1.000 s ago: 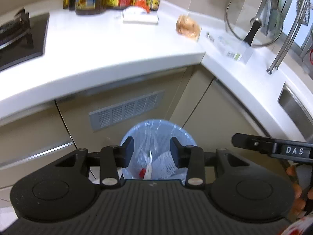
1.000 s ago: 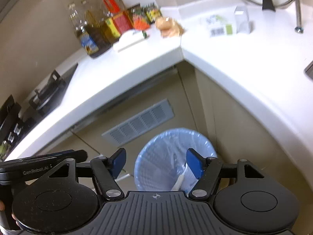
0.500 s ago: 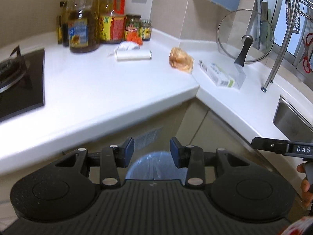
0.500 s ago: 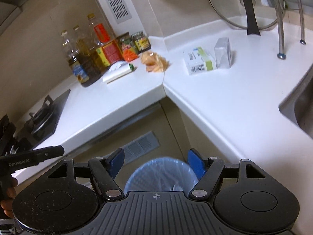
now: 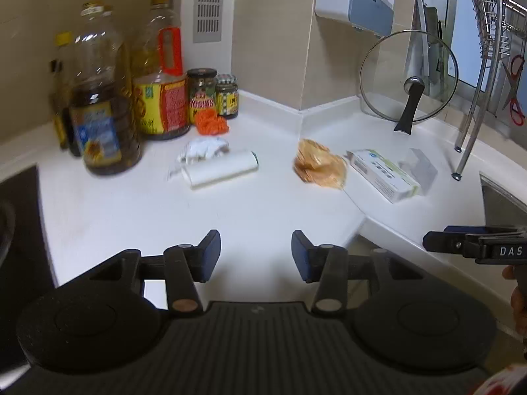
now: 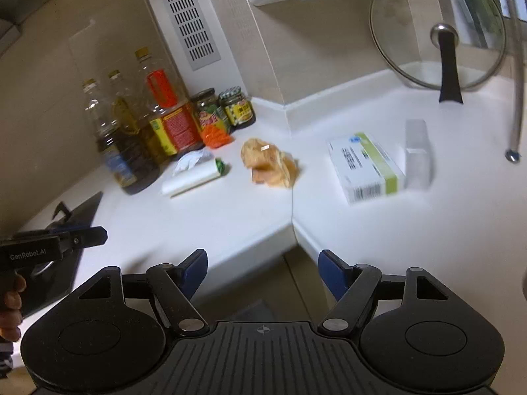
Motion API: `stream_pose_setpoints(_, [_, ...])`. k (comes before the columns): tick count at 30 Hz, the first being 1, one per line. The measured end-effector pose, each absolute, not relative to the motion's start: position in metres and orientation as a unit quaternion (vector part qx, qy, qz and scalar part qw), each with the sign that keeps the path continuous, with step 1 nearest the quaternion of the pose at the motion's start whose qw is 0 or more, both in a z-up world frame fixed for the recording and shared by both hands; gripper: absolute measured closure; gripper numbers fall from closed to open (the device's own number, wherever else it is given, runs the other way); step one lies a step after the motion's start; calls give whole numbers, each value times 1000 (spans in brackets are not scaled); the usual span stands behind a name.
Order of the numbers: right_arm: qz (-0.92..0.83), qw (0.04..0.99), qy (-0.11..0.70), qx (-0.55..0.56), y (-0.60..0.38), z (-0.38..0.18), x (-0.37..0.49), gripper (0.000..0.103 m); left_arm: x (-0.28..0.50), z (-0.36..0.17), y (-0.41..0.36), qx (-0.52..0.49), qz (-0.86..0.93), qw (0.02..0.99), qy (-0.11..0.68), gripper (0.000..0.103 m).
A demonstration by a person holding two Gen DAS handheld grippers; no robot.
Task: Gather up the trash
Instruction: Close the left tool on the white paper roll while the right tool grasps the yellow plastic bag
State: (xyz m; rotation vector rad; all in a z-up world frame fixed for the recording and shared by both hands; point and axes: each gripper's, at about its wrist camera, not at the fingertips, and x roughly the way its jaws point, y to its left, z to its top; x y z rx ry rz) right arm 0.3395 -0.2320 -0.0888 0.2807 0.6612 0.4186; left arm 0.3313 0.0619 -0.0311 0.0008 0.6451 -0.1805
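Observation:
Trash lies on the white corner counter point(image 5: 257, 204): a crumpled orange-tan wrapper point(image 5: 318, 165) point(image 6: 269, 163), a white roll with crumpled paper behind it point(image 5: 220, 168) point(image 6: 194, 177), a white-and-green carton point(image 5: 382, 173) point(image 6: 365, 168) and a clear plastic piece point(image 5: 420, 169) point(image 6: 417, 154). My left gripper point(image 5: 256, 254) is open and empty above the counter's front, short of the wrapper. My right gripper point(image 6: 263, 276) is open and empty over the counter's inner corner edge. The bin is out of view.
Oil bottles point(image 5: 102, 105) and jars point(image 5: 214, 93) stand at the back left with an orange scrubber point(image 5: 210, 121). A glass lid point(image 5: 408, 75) leans at the back right beside a metal rack leg point(image 5: 467, 144). A stove point(image 6: 69, 210) is left, a sink point(image 5: 504, 200) right.
Both grippers have risen from over the blue-lined bin up to counter height and tilted toward the countertop. The bin has dropped out of view. Both stayed open and empty.

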Motion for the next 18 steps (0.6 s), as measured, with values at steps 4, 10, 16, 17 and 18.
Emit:
stream_pose_setpoints(4, [196,919,316,128,-215,-90,372,27,371,-32,74,17,-102,944,313,53])
stream_pose_setpoints(10, [184,926,311,111,-191,-92,419,25,428,-38,90,33,-114,942,314,44])
stream_pose_setpoints(16, [168,935,302,84,-173,-97,461,23,470,-46,101,44,-130,937,320,44])
stream_pose_setpoints(17, [165,936,301,80,-171,-99,468,23,476,-48,102,45,-132,937,322,44])
stream_pose_setpoints(18, [165,936,301,78,-169,-101,474,23,481,-50,103,45,-134,936,323,44])
